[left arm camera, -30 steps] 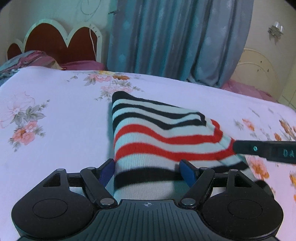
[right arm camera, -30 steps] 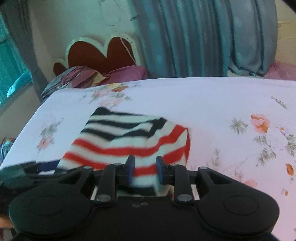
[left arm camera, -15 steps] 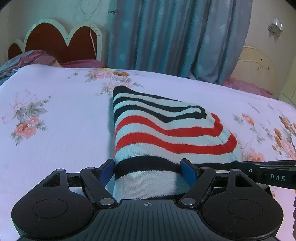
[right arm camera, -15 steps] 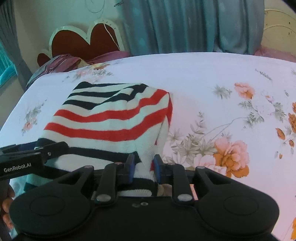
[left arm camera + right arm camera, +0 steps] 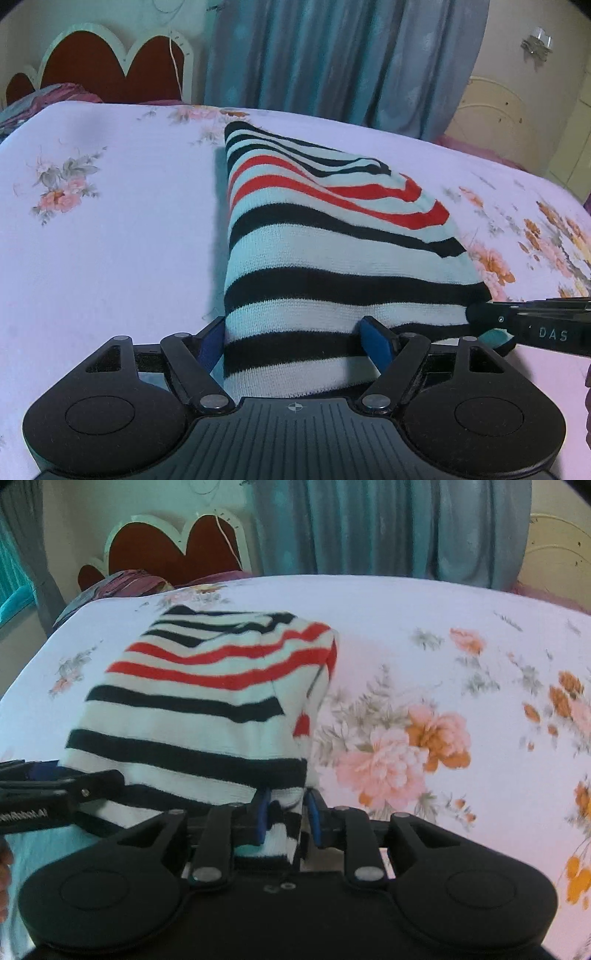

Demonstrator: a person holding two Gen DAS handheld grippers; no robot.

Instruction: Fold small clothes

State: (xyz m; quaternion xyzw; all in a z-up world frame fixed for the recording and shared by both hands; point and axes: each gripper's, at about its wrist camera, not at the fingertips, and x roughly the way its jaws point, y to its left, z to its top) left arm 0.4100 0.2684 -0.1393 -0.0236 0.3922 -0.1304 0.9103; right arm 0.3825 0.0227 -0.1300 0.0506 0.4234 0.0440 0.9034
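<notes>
Striped knit garment lies on the floral bedsheet, long axis running away toward the headboard. Left gripper: fingers spread wide, near hem between them, grip unclear. Right gripper: fingers pinched on the hem's right corner. Ribbed knit with black and red stripes.

Black left tongs with blue pads, silver screws.
</notes>
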